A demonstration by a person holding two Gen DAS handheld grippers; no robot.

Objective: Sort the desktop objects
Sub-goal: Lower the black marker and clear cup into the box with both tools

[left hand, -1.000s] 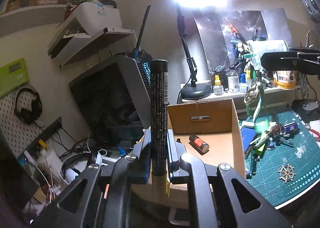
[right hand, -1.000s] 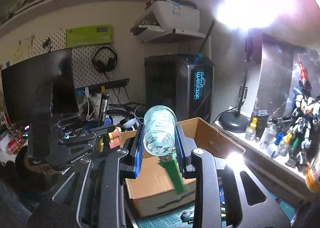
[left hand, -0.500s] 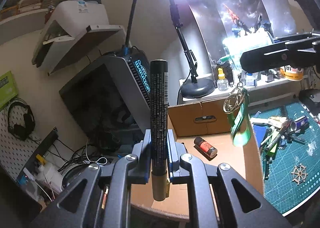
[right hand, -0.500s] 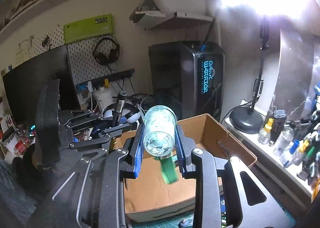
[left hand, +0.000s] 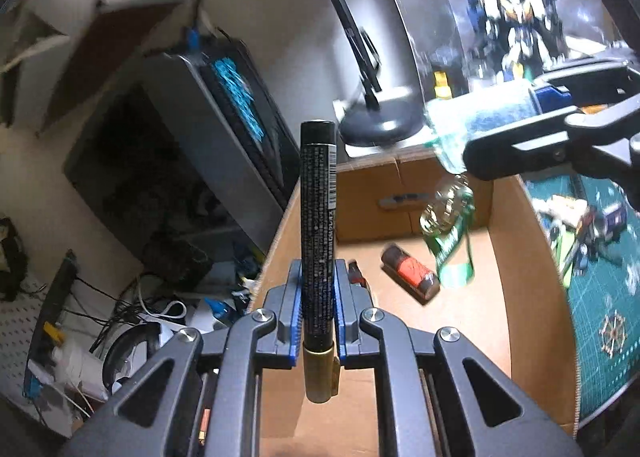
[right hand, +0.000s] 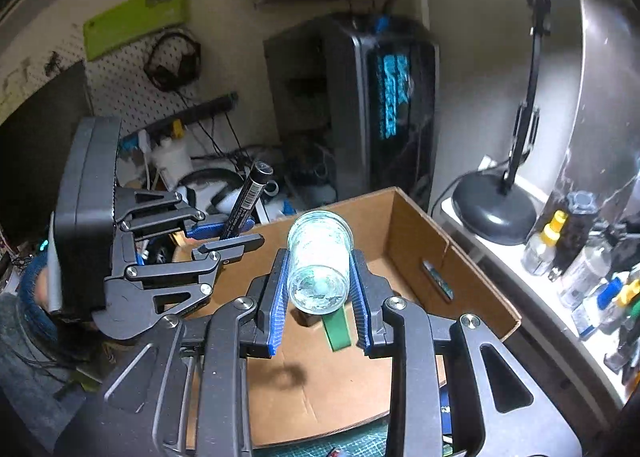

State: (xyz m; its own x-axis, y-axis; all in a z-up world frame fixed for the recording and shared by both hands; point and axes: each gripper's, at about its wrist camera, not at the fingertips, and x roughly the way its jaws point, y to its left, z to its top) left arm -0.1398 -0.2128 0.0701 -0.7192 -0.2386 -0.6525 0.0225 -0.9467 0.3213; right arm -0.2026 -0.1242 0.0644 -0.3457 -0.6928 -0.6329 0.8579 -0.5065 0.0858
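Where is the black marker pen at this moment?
The black marker pen stands upright, clamped in the left tongs, above the cardboard box's left edge.

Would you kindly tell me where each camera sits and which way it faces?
Left wrist: behind the left gripper, clamping a black marker, facing the cardboard box; right gripper at right.
Right wrist: behind the right gripper, clamping a clear jar, over the box; left gripper at left.
Shared: box, computer tower, desk lamp.

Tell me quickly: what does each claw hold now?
Left claw: closed on the black marker.
Right claw: closed on the clear jar.
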